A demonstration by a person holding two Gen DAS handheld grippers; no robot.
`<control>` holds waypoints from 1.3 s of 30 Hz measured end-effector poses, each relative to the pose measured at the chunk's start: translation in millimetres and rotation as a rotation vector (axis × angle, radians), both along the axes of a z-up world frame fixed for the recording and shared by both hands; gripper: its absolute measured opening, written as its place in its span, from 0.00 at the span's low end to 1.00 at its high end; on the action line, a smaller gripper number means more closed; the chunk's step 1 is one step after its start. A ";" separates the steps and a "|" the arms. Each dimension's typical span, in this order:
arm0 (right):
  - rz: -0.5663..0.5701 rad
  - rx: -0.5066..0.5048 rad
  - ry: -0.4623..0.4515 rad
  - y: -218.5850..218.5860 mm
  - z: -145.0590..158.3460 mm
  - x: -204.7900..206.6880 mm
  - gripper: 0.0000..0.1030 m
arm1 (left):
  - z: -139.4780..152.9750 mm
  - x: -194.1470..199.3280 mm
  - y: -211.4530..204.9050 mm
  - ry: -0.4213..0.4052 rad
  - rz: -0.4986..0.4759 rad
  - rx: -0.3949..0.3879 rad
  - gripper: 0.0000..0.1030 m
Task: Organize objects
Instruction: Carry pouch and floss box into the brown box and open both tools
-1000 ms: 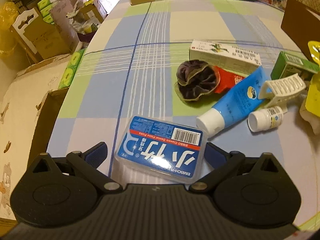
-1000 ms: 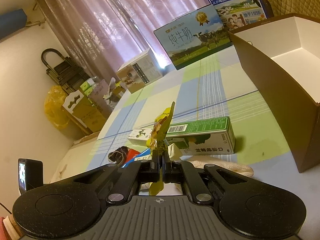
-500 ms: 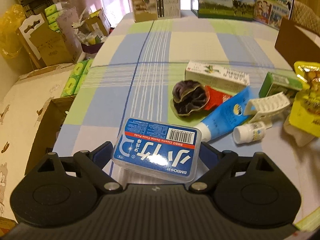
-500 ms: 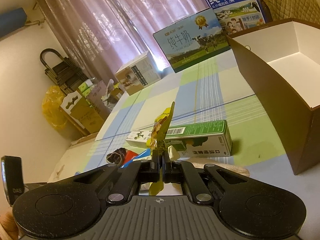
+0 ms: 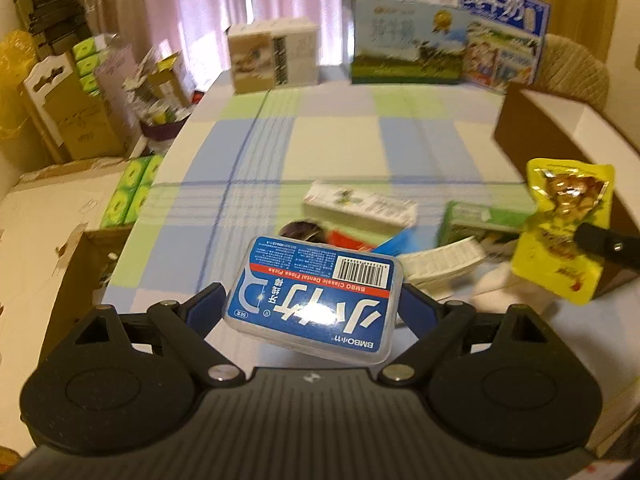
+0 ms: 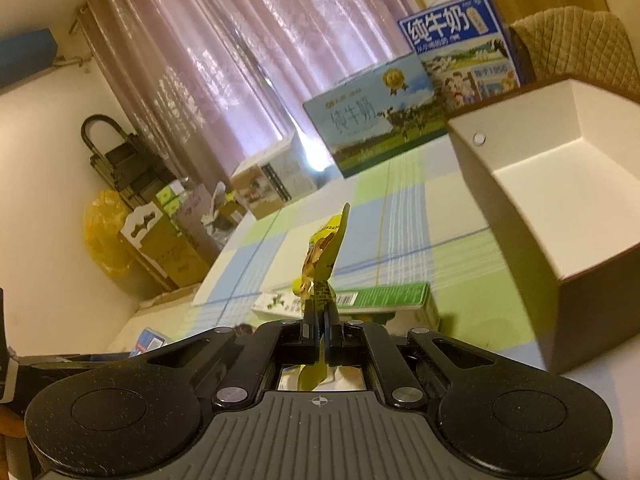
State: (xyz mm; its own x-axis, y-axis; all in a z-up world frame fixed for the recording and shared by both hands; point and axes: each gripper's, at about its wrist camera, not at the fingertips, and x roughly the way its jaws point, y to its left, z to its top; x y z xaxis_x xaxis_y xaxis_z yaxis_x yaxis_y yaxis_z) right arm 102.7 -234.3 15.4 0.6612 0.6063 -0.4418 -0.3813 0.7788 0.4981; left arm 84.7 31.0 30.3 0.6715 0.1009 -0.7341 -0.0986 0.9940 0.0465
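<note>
L claw (image 5: pixel 313 308): spread wide, grasping blue floss-pick box (image 5: pixel 314 294) by its sides, clear of checked surface (image 5: pixel 336 140). R claw (image 6: pixel 316 334): clenched on yellow snack pouch (image 6: pixel 322 256), pouch upright. Items behind box blurred, partly hidden. Brown bin (image 6: pixel 532 216) cut off at right.

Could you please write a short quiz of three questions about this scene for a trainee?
1. True or false: the left hand-held gripper holds the floss box clear of the table.
2. What does the right hand-held gripper grip? A. yellow packet B. green carton C. a bottle
3. Fill in: the brown box by the table's edge is white inside and looks ____.

Key: 1 true; 2 A; 3 empty
</note>
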 end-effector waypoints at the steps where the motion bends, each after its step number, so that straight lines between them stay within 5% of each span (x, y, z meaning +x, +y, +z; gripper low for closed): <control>1: -0.004 0.001 -0.008 -4.8 3.6 -0.9 0.00 | 5.5 0.5 -7.3 -0.009 -0.012 0.001 0.88; 15: -0.148 -0.067 -0.134 -104.7 54.9 8.4 0.00 | 53.3 32.6 -133.6 -0.114 -0.253 -0.025 0.88; 22: -0.238 -0.115 -0.117 -153.0 54.6 32.0 0.00 | 64.5 65.4 -209.1 -0.142 -0.377 -0.028 0.88; 39: -0.281 -0.176 0.113 -218.8 7.8 104.9 0.00 | 5.0 144.2 -327.3 0.003 -0.548 0.006 0.88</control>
State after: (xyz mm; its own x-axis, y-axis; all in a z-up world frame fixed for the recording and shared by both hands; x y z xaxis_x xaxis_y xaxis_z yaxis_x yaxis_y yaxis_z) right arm 207.5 -453.1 23.2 0.7325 0.3158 -0.6031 -0.0903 0.9231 0.3737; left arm 228.9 -296.3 35.3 0.6249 -0.2593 -0.7363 0.4338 0.8995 0.0514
